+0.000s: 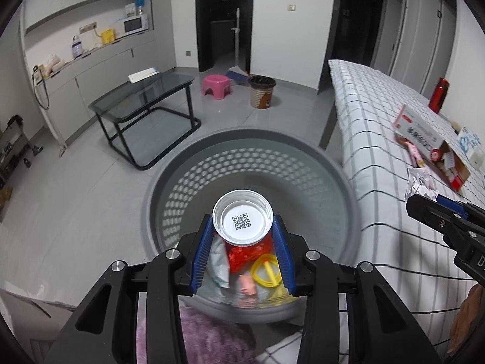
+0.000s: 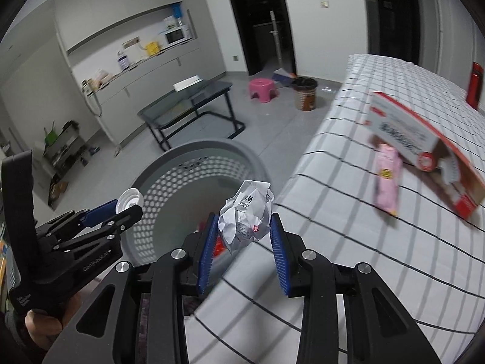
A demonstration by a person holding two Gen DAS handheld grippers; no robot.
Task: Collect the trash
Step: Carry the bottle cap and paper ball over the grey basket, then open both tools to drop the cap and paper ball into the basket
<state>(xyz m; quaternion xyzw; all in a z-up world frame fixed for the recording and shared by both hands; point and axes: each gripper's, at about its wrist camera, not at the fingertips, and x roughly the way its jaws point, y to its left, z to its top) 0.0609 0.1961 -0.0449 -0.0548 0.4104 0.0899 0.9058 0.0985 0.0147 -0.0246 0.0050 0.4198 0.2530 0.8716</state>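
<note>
Here, left tongs [image 1: 244, 236] clamped on white lid [image 1: 242, 219], right tongs [image 2: 245, 236] on crumpled paper [image 2: 247, 212], both above basket [image 1: 339, 179].

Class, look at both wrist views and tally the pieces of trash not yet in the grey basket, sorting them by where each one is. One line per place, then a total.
Held in the left claw: 1, the white lid
Held in the right claw: 1, the crumpled paper ball
Lying on the checked bed: 2, the pink wrapper and the open carton
Total: 4

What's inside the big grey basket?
In the grey basket: a red wrapper, yellow plastic ring and silvery packet. The white lid in the left gripper hides more.
</note>
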